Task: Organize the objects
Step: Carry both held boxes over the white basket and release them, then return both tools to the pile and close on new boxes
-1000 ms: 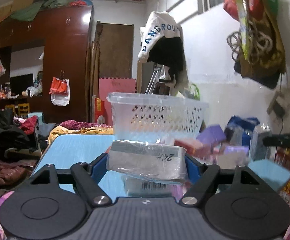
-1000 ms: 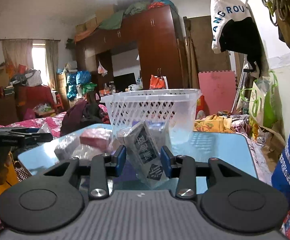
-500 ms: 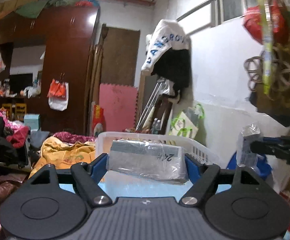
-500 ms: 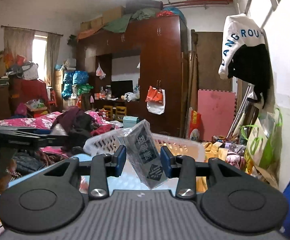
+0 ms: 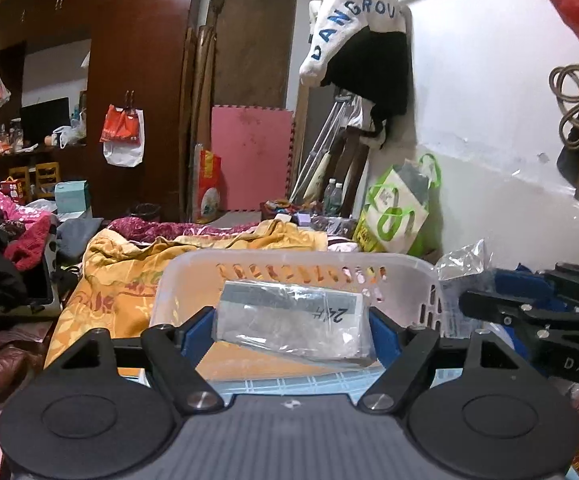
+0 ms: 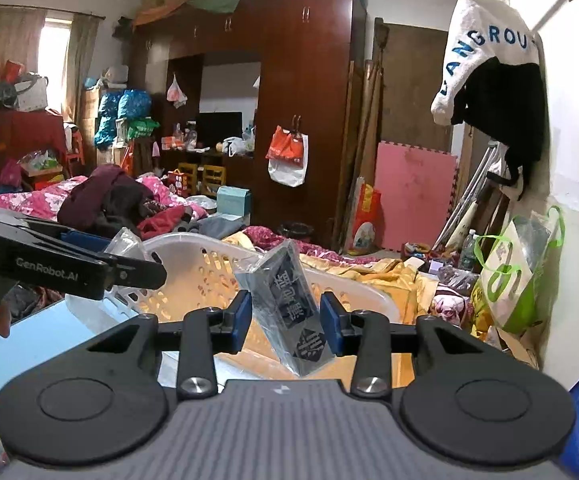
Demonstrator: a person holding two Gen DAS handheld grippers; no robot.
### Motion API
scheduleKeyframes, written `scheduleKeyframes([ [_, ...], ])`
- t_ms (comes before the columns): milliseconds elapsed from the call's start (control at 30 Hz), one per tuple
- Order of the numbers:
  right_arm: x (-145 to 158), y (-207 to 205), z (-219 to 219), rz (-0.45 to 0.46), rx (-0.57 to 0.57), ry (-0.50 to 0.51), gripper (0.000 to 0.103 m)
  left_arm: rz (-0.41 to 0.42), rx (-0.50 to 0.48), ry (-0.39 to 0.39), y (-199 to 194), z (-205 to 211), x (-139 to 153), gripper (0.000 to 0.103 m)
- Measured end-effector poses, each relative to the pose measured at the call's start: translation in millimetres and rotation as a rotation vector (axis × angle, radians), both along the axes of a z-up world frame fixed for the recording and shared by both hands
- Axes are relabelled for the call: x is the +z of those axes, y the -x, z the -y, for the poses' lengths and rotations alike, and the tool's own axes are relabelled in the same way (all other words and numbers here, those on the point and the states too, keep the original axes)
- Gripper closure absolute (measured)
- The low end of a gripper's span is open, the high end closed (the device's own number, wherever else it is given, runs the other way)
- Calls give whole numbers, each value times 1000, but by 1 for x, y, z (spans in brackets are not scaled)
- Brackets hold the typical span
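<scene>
My left gripper (image 5: 291, 330) is shut on a clear-wrapped grey packet (image 5: 289, 326) marked "24#", held just above the near rim of the white perforated basket (image 5: 301, 264). My right gripper (image 6: 285, 320) is shut on a dark wrapped packet (image 6: 293, 308) with white characters, held upright over the same basket (image 6: 217, 276). The right gripper also shows at the right edge of the left wrist view (image 5: 537, 316), and the left gripper at the left edge of the right wrist view (image 6: 65, 268); both hover side by side at the basket's opening.
The basket stands on a light blue table (image 6: 37, 344). Behind it lie a yellow blanket (image 5: 129, 276) and heaped clothes. A green-and-white bag (image 5: 401, 208) leans on the white wall at right. A dark wardrobe (image 6: 301, 100) stands at the back.
Both grippers have risen from table level, where other packets lay beside the basket, and moved forward over the basket's rim, each still holding its packet.
</scene>
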State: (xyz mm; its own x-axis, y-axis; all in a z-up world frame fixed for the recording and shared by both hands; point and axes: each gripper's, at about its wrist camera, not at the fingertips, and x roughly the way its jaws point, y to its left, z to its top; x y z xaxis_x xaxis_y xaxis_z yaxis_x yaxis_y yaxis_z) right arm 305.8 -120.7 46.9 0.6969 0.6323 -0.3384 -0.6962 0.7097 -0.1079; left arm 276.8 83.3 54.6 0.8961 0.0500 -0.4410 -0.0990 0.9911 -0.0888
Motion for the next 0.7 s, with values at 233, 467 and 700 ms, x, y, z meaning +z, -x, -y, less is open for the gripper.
scheduleKeyframes([
  [233,13,2,6,44,-4,-12,1,26,-22,12,-2,-1,0,0],
  [467,21,56,55,22,-29,-65,0,83,-46,-59,73,7,-6,0],
  [700,-34,142,114,-35,-1,-123,0,166,-79,-107,194,30,-44,0],
])
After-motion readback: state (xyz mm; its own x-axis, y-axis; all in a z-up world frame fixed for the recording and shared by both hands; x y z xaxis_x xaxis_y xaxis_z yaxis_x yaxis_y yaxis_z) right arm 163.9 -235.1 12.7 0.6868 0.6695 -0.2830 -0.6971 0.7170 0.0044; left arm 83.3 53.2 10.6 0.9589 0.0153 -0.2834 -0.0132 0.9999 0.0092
